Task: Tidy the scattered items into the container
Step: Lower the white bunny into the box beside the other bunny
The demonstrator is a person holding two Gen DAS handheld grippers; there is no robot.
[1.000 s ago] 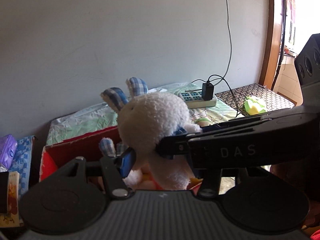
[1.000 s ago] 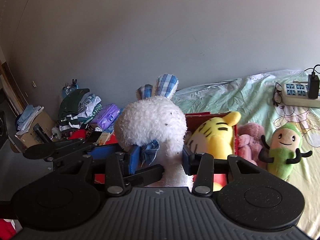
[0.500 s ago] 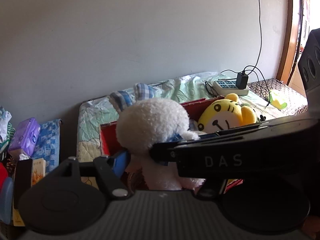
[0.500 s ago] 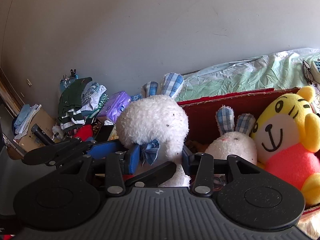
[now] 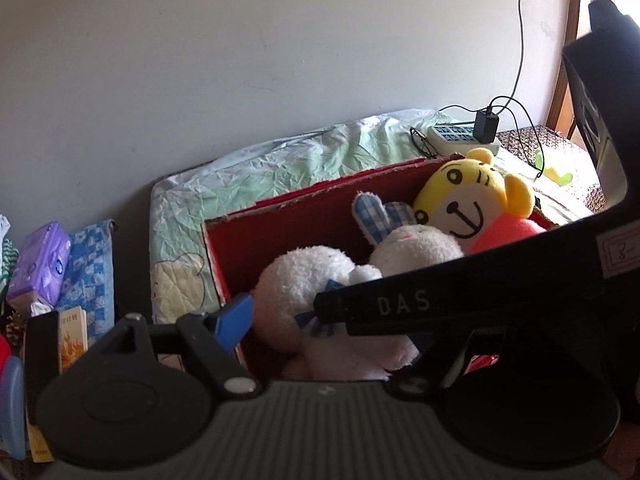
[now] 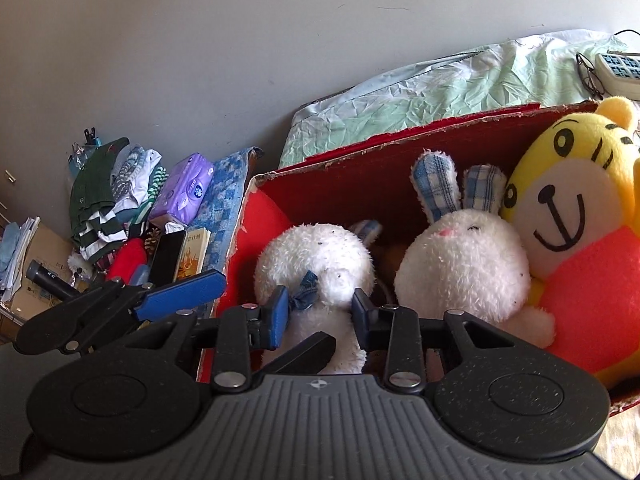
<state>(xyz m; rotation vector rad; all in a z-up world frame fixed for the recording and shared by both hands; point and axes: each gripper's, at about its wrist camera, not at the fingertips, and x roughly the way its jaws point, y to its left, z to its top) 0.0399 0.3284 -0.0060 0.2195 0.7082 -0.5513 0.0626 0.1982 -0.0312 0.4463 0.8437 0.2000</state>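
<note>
A red cardboard box [image 6: 400, 128] stands on the bed and holds plush toys. A white bunny with a blue checked bow [image 6: 316, 264] lies at the box's left end with its back to me. My right gripper [image 6: 320, 312] is closing, and its pads press on the bunny's neck from both sides. My left gripper [image 5: 318, 320] is opening. Its blue left pad [image 5: 234, 318] stands just off the bunny's head [image 5: 300, 284], and its other finger is hidden behind the right gripper's black arm. A second bunny [image 6: 460, 256] and a yellow tiger [image 6: 568, 184] sit further right in the box.
A green sheet [image 5: 280, 168] covers the bed behind the box, with a power strip and charger [image 5: 464, 136] and glasses [image 6: 590, 74] at the far end. Left of the bed lie a purple tissue pack [image 6: 186, 190], a blue checked towel [image 5: 86, 264], piled clothes [image 6: 112, 196] and books.
Both grippers carried the white bunny down into the left end of the red box. The left gripper's jaws spread and came off the bunny. The right gripper's pads drew closer on its neck.
</note>
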